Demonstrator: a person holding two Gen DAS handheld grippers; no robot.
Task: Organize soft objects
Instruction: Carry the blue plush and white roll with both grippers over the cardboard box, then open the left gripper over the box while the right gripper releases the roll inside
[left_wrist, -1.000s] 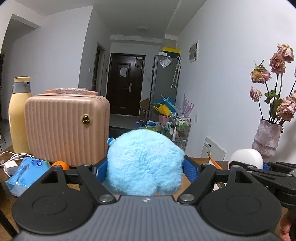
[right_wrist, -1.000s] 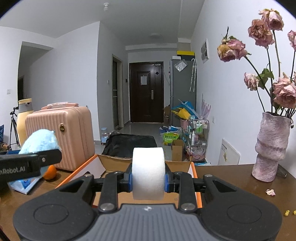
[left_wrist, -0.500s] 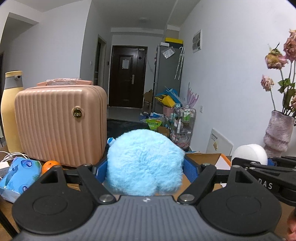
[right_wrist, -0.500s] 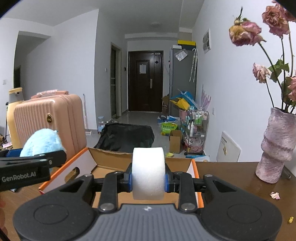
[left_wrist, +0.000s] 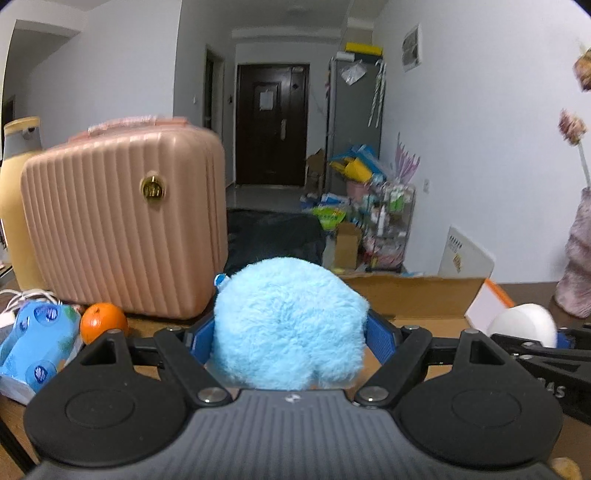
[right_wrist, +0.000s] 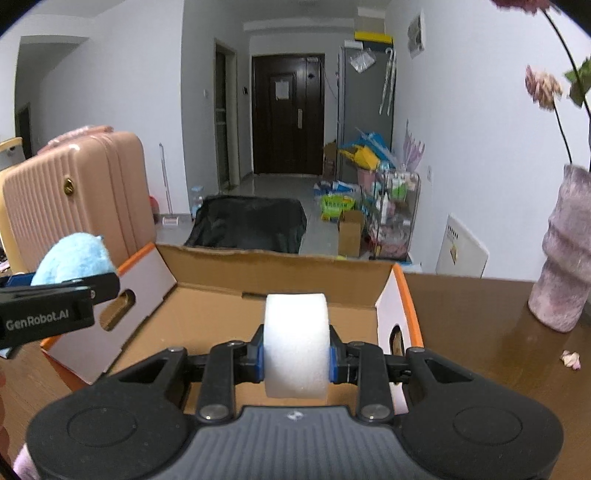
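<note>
Left hand-held gripper clamped on a fluffy blue ball that hides the box floor, right hand-held gripper clamped on a white foam roll over the open cardboard box, only the left view shows an orange on the counter, vase cut off at the edge

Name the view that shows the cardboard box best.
Right wrist view: the cardboard box sits open, with its flaps, side handle cutouts and bare floor visible. The left wrist view shows only its back flap and an orange-edged side, mostly hidden behind the blue plush ball.
</note>
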